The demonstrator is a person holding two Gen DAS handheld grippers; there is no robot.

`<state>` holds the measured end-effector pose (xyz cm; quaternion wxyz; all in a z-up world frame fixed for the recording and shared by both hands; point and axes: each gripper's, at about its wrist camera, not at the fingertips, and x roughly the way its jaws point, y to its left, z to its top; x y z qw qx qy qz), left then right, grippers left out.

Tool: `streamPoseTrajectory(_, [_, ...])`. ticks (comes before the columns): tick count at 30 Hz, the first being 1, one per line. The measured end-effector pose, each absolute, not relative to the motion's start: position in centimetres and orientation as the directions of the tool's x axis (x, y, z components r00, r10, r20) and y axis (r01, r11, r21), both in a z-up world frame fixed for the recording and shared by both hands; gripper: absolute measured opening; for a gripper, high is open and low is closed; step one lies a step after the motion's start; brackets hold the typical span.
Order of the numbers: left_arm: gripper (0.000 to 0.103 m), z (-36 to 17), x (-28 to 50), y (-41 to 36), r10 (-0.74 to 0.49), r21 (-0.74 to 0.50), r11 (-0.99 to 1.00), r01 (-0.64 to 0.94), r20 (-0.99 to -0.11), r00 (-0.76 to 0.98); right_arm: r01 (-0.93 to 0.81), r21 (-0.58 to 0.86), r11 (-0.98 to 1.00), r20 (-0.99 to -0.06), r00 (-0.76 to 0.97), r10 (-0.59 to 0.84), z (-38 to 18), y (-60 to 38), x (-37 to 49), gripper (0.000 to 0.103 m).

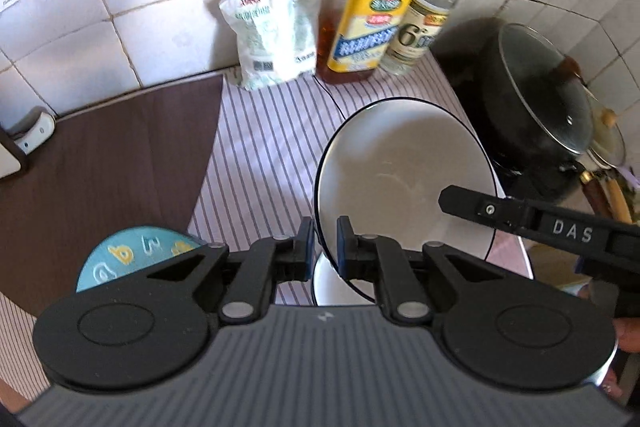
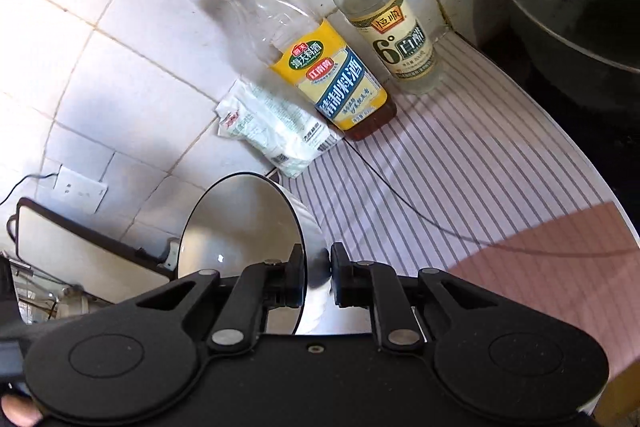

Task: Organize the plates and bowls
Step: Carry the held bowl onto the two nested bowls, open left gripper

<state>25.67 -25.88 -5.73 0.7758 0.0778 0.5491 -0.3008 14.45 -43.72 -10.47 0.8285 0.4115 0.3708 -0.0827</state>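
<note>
Over the lilac-striped cloth that covers the table, the left gripper holds a white ceramic plate with a thin dark rim, its jaws clamped on the near edge so the plate tilts up off the surface, face toward the camera. Just below that grip a second white dish peeks out; I judge the tilted plate is either being lifted from it or set down onto it, though which I cannot tell. The right gripper has its jaws closed on the rim of a shiny steel bowl, held on edge with its mirrored inside turned left; a pinch on the thin rim is likely the only hold such jaws can get. From the left wrist view that right gripper reaches in across the plate. A light-blue round plate with yellow and white letters lies on the brown mat to the left, probably waiting its turn. Two labelled bottles and a white packet stand against the tiled wall, clear of the work, and a dark pot with a glass lid sits at the right.
</note>
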Motion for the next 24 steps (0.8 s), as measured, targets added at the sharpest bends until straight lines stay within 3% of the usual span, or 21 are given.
streamPoseTrajectory(11, [0.01,-7.4,21.7,-24.9,-0.378,-0.23,0.808,0.543,-0.908,0.178,0.445,0.591,0.673,-0.696,0.702,0.147,-10.7,-42.0,10.4,0.017])
streamPoseTrajectory(24, [0.01,-11.9,21.4,-25.2,-0.375,-0.289,0.82,0.494,-0.923,0.083,0.382,0.347,0.857,-0.748,0.664,0.007,-12.0,-39.2,10.1,0.017])
